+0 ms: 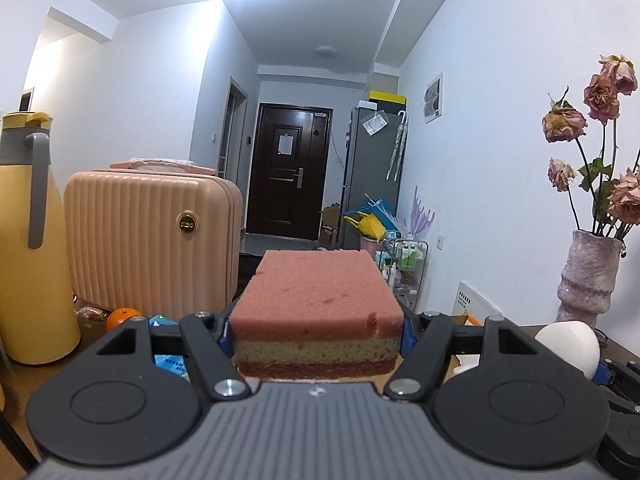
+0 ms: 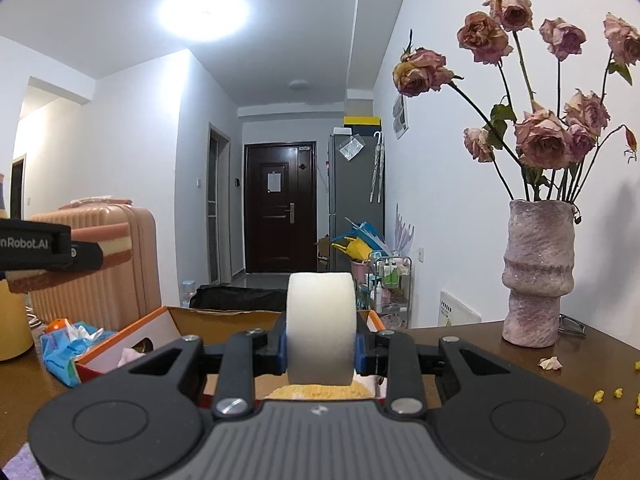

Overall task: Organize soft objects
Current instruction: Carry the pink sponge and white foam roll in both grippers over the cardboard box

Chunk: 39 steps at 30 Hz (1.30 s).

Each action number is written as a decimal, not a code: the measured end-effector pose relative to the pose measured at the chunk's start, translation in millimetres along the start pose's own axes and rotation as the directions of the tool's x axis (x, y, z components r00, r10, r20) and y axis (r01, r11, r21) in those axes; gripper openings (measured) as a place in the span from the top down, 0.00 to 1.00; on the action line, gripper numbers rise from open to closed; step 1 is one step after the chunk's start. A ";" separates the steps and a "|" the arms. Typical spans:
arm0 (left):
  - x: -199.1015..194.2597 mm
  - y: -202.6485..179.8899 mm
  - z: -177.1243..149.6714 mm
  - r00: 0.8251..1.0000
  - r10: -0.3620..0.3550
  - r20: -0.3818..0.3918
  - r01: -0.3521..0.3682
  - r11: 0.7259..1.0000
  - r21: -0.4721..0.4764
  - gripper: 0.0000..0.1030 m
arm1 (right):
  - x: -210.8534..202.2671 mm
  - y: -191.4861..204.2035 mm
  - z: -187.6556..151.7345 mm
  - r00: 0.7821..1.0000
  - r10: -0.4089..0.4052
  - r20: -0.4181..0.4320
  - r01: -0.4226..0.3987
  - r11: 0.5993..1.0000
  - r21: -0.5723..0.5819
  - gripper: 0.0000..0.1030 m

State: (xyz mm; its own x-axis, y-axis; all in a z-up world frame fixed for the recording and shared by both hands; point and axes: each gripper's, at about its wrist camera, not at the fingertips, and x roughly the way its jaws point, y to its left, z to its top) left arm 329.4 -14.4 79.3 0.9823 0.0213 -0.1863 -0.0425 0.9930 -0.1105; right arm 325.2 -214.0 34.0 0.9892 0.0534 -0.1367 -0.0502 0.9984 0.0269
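Observation:
My left gripper [image 1: 316, 340] is shut on a layered pink sponge [image 1: 316, 300], pink on top, beige and dark red below, held flat above the table. That sponge [image 2: 116, 244] and the left gripper [image 2: 86, 254] also show at the left edge of the right wrist view. My right gripper [image 2: 320, 350] is shut on a white foam piece [image 2: 321, 326], squeezed upright between the blue pads. It hangs over an open orange-edged cardboard box [image 2: 132, 330] with a yellow sponge [image 2: 316, 392] lying just below it. The white foam [image 1: 570, 342] shows at the right of the left wrist view.
A pink suitcase [image 1: 152, 240], a yellow thermos jug [image 1: 32, 240] and an orange [image 1: 122, 317] stand left. A blue tissue pack [image 2: 68, 354] lies beside the box. A vase of dried roses [image 2: 538, 276] stands right on the brown table [image 2: 500, 364], with petals and yellow crumbs nearby.

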 end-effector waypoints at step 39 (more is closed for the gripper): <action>105.1 -26.1 -21.8 0.995 0.033 -0.099 -0.025 0.996 0.085 0.31 | 114.6 10.0 1.7 0.979 0.014 -0.206 -0.032 0.996 -0.085 0.72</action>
State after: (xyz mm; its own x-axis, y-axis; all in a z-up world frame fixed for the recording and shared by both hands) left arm 429.7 -40.6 41.3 0.9575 0.0428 -0.2851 -0.0514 0.9984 -0.0227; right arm 438.3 -197.9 20.4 0.9389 0.0705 -0.3369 -0.0938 0.9942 -0.0531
